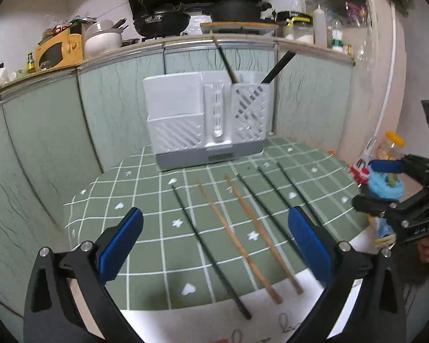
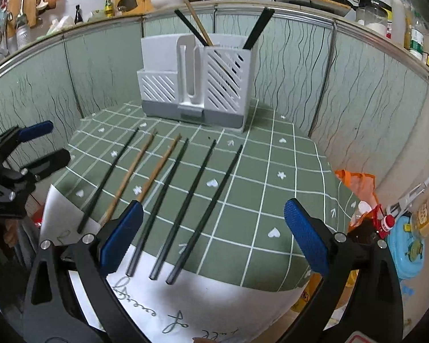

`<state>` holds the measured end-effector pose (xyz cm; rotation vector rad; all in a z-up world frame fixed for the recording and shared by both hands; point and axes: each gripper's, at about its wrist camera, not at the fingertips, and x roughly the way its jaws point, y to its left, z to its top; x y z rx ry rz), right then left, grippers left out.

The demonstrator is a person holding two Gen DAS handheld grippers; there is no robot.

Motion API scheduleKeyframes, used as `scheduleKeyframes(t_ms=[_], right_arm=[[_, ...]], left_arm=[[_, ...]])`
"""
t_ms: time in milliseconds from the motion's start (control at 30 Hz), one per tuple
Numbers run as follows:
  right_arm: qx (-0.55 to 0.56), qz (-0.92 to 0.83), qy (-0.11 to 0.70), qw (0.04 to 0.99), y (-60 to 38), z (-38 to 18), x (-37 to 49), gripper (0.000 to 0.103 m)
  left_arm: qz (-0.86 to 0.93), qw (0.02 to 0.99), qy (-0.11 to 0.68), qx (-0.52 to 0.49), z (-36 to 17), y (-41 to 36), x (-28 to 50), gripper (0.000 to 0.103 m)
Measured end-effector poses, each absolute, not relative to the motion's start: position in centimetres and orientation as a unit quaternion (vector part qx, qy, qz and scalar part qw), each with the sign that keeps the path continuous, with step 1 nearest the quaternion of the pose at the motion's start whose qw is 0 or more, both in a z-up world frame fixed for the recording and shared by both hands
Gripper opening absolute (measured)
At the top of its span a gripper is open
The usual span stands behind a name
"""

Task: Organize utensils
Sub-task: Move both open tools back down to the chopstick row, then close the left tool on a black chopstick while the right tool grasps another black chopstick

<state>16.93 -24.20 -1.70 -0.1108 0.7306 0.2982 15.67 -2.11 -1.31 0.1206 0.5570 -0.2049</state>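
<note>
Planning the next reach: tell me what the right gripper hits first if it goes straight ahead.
Probably the tablecloth: the right gripper is open and tilted down past the dark chopsticks. The holder stands farther on; depth is unclear.

Six chopsticks are laid side by side, apart, on the green checked cloth: four dark chopsticks (image 2: 198,188) and two wooden chopsticks (image 2: 130,175). Behind them a white slotted utensil holder (image 2: 197,81) is stood upright, with more chopsticks leaned in its right compartment (image 2: 228,74).

Green checked tablecloth (image 2: 286,188), chopsticks (image 2: 198,197), holder (image 2: 197,77)
</note>
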Motion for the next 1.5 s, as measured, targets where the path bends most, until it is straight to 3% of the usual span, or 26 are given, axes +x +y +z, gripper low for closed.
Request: scheduleKeyframes(t_ms=[767,833,933,1033,1100,1133,1333,1500], right_arm=[[-0.017,0.105,0.386,0.916,-24.6,-6.4,16.8,0.093],[-0.018,0.095,0.389,0.916,-24.4,-6.8,16.8,0.09],[-0.019,0.088,0.39,0.916,-24.3,-7.3,16.7,0.082],[-0.018,0.086,0.393,0.915,-24.0,-7.9,16.7,0.071],[-0.02,0.084,0.394,0.915,-23.7,-8.3,16.6,0.064],[-0.022,0.083,0.395,0.915,-23.6,-8.5,16.5,0.061],[-0.041,0.084,0.385,0.918,-22.1,-9.0,15.9,0.042],[-0.051,0.087,0.385,0.917,-21.0,-9.6,15.7,0.031]], left_arm=[[-0.014,0.949,0.31,0.048,-6.3,-1.1,14.7,0.099],[-0.007,0.948,0.314,0.044,-6.7,-1.1,14.7,0.097],[0.011,0.945,0.321,0.056,-7.4,-1.6,14.8,0.086],[0.016,0.944,0.327,0.052,-7.8,-2.1,14.7,0.085],[0.014,0.944,0.326,0.052,-8.0,-2.4,14.6,0.078],[0.013,0.944,0.326,0.055,-8.2,-2.7,14.6,0.069],[0.015,0.938,0.342,0.06,-9.1,-3.6,15.0,0.049],[0.017,0.933,0.354,0.061,-10.1,-4.2,15.1,0.041]])
